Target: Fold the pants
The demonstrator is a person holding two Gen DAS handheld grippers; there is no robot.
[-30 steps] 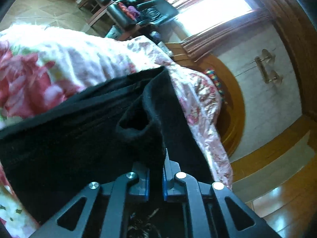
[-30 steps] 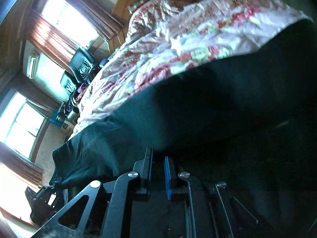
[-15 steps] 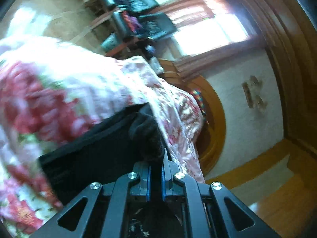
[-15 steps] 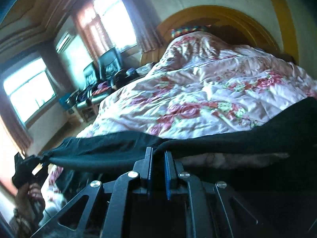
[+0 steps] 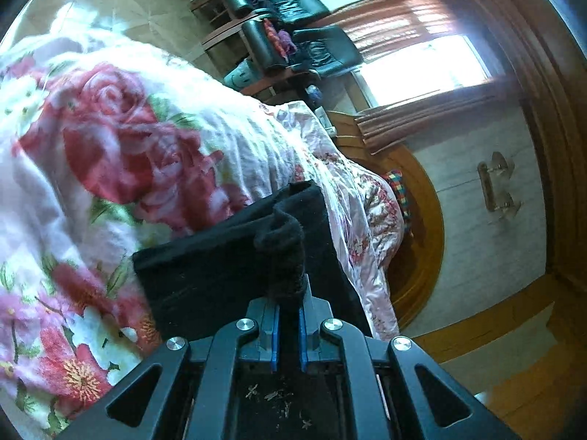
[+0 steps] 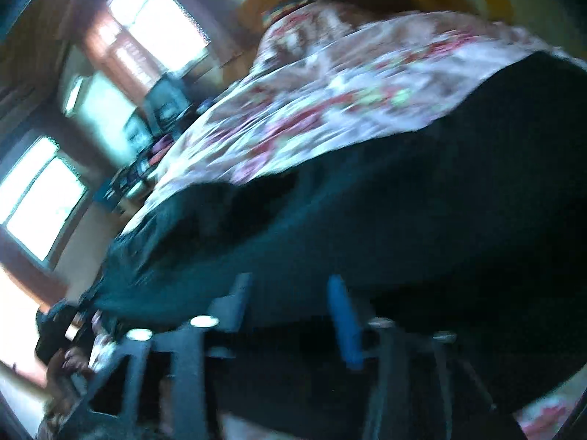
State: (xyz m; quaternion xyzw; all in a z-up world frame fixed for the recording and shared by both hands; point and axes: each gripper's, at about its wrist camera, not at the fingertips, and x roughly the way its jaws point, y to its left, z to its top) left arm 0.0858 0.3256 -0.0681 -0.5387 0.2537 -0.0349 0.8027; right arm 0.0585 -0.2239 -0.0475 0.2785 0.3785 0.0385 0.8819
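Observation:
The black pants (image 5: 227, 267) lie on a floral bedspread (image 5: 110, 154). My left gripper (image 5: 287, 295) is shut on a bunched edge of the pants, with the cloth rising between its blue pads. In the blurred right wrist view the pants (image 6: 422, 198) fill the lower right, spread over the bedspread (image 6: 330, 102). My right gripper (image 6: 290, 293) is open, its blue fingers (image 6: 343, 322) wide apart just over the black cloth, with nothing held. The left gripper (image 6: 58, 333) and the hand that holds it show at the far left of that view.
Black armchairs (image 5: 312, 47) with clothes stand beyond the bed near a bright window (image 5: 422, 69). A wooden headboard (image 5: 422, 227) curves at the bed's far end, with a tiled wall and wooden floor to the right. Windows (image 6: 40, 201) show on the left.
My right gripper has opened and let go of the pants, and its view has tilted and blurred. My left gripper still holds its edge and has moved closer to the bedspread.

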